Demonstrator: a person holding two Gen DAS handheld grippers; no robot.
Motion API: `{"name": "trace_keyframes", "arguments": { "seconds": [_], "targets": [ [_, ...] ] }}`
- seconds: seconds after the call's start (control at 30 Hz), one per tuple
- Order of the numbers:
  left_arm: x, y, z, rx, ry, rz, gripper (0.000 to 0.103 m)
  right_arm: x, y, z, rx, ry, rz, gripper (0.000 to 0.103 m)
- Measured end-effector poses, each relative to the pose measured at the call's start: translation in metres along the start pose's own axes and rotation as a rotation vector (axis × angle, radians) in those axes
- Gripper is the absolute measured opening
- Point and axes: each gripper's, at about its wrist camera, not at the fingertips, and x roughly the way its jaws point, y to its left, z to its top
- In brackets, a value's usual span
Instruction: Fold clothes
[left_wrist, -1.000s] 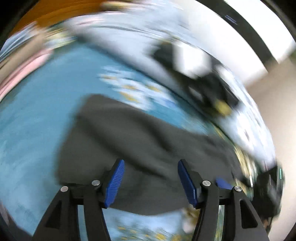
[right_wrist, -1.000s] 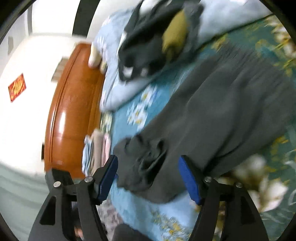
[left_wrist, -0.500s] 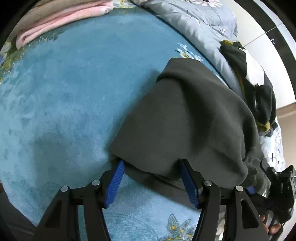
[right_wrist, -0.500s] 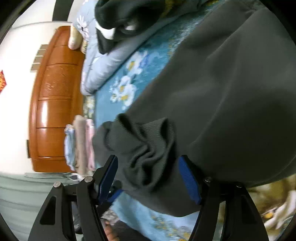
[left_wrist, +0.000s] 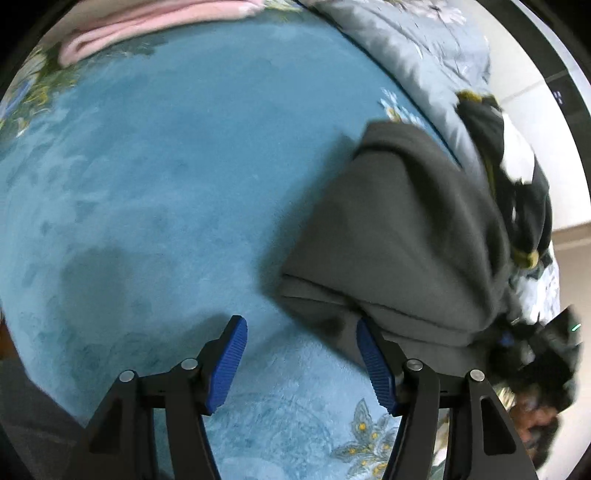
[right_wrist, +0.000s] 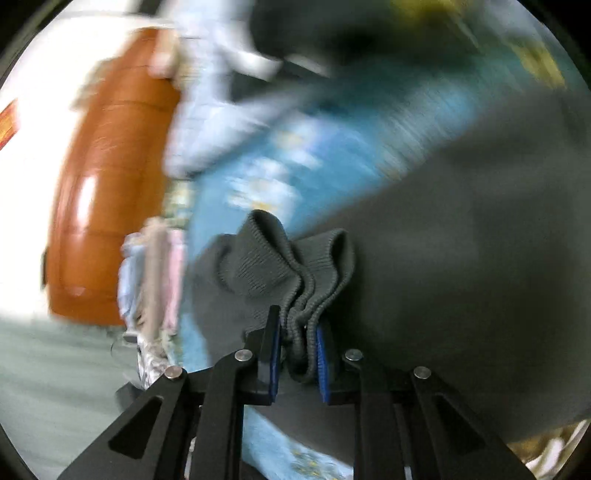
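Observation:
A dark grey garment (left_wrist: 399, 240) lies folded over on a blue floral bedspread (left_wrist: 155, 177). My left gripper (left_wrist: 301, 363) is open and empty, just left of the garment's near corner; its right finger (left_wrist: 373, 363) sits at the cloth's edge. My right gripper (right_wrist: 297, 354) is shut on the garment's bunched ribbed cuff (right_wrist: 291, 273), with the rest of the grey garment (right_wrist: 461, 266) spreading to the right. The right wrist view is blurred by motion.
Folded pink cloth (left_wrist: 147, 26) lies at the far left of the bed. A grey-blue quilt (left_wrist: 417, 48) and a heap of dark and white clothes (left_wrist: 517, 173) lie at the back right. A wooden headboard (right_wrist: 107, 177) and stacked folded clothes (right_wrist: 155, 280) show on the left.
My right gripper has shut on the ribbed cuff and is moving fast. My left gripper has shifted left, off the garment's edge, and stays open.

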Motion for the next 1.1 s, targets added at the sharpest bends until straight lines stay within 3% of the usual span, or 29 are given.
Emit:
{"name": "trace_keyframes", "arguments": {
  "seconds": [0.1,0.2,0.3,0.37,0.43,0.53,0.57,0.63,0.73,0.83,1.1],
  "targets": [
    [-0.024,-0.02,0.008,0.028,-0.07,-0.034,0.066,0.001,-0.014,-0.004,0.051,-0.017,0.04,0.018],
    [-0.026,-0.074,0.018,0.139,-0.071,-0.104,0.066,-0.003,-0.011,-0.006,0.046,-0.007,0.047,0.021],
    [-0.007,-0.135,0.018,0.254,-0.038,-0.154,0.066,-0.025,-0.005,-0.011,0.019,-0.013,0.088,0.044],
    [0.012,-0.168,0.013,0.319,-0.019,-0.16,0.066,-0.058,-0.013,-0.018,0.008,-0.051,0.1,0.051],
    [0.047,-0.192,0.007,0.389,0.033,-0.112,0.066,-0.102,-0.038,-0.026,0.045,-0.128,0.071,0.062],
    [0.101,-0.208,-0.005,0.517,0.124,0.08,0.066,-0.153,-0.081,-0.037,0.147,-0.259,0.007,0.071],
    [0.104,-0.205,-0.008,0.534,0.129,0.096,0.066,-0.166,-0.095,-0.04,0.192,-0.301,-0.022,0.074],
    [0.097,-0.204,-0.007,0.531,0.13,0.07,0.066,-0.177,-0.112,-0.043,0.255,-0.362,-0.023,0.081],
    [0.069,-0.184,-0.002,0.468,0.134,-0.055,0.066,-0.179,-0.127,-0.041,0.324,-0.425,0.027,0.081],
    [0.044,-0.151,0.007,0.338,0.107,-0.156,0.066,-0.161,-0.137,-0.027,0.388,-0.414,0.026,0.083],
    [0.007,-0.084,0.033,0.142,0.02,-0.197,0.066,-0.152,-0.138,-0.014,0.486,-0.465,-0.022,0.082]
  ]
}}
